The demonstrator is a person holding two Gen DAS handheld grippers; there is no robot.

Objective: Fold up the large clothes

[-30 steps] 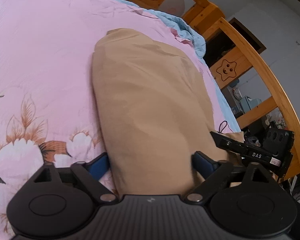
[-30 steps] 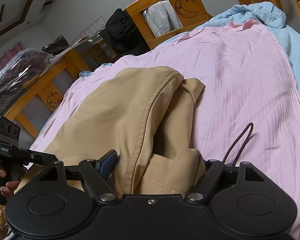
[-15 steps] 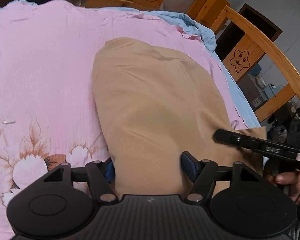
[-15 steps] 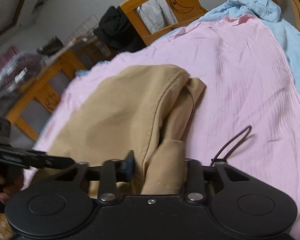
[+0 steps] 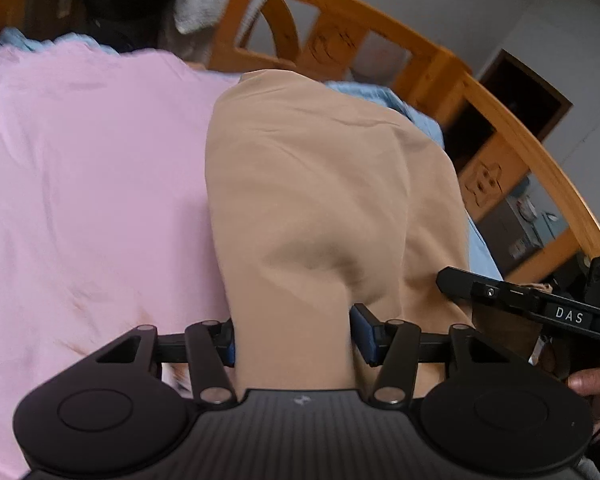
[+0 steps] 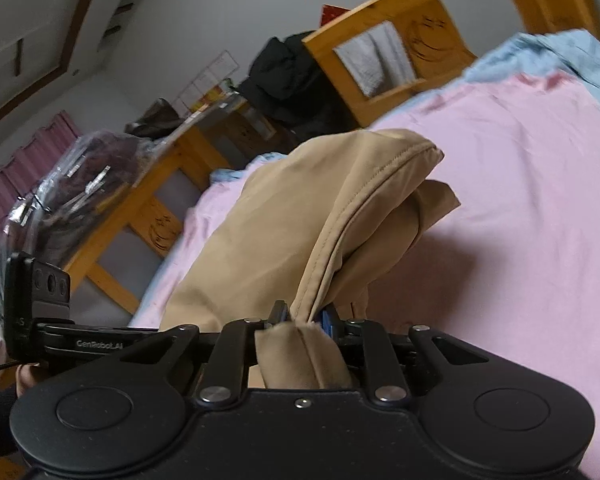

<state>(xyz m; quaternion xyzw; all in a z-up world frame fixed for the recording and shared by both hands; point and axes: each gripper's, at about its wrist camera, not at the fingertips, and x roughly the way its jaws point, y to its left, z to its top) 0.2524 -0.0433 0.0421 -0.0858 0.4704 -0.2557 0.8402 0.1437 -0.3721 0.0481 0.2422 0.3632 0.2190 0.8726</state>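
A tan garment (image 5: 320, 184) is spread lengthwise over a pink sheet (image 5: 88, 184) on a bed with a wooden frame (image 5: 512, 128). Its near end is gathered between the fingers of the left gripper (image 5: 296, 338), whose jaws are partly closed, each pad pressed against a side of the bunched cloth. In the right wrist view, a seamed edge of the garment (image 6: 284, 224) is pinched tightly by the right gripper (image 6: 304, 318), jaws nearly together. The cloth is drawn up from the sheet toward both grippers.
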